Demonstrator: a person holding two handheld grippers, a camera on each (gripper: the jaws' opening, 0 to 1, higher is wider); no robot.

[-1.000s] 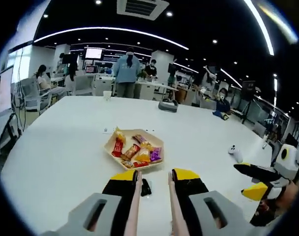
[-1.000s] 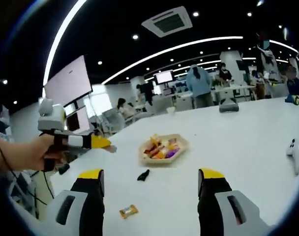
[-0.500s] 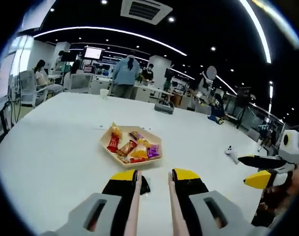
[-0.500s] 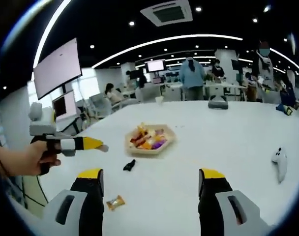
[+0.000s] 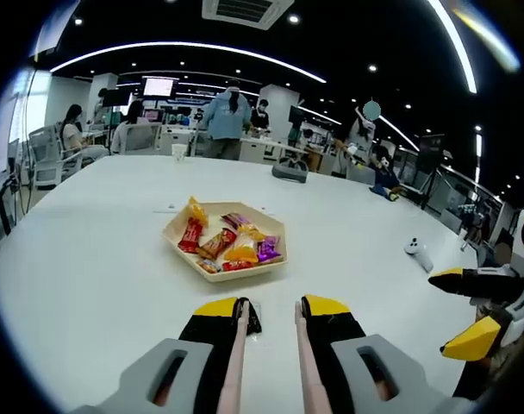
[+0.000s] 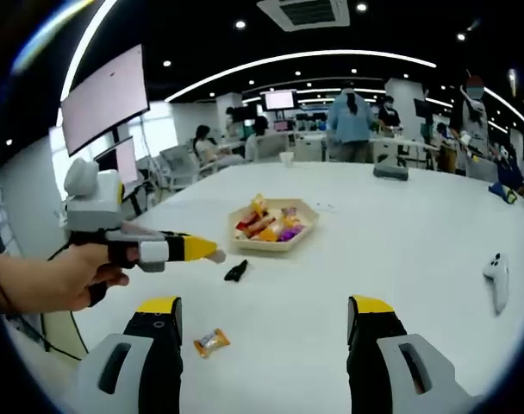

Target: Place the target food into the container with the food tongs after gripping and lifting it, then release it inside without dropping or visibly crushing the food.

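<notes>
Evidently the approach step: the right gripper (image 6: 264, 332) hovers with jaws wide and empty, a wrapped candy (image 6: 211, 341) on the table (image 6: 400, 250) just ahead of its left jaw, the tray (image 6: 273, 226) of sweets farther ahead; next, lower astride the candy. The left gripper (image 5: 268, 312) is narrow, holding nothing
</notes>
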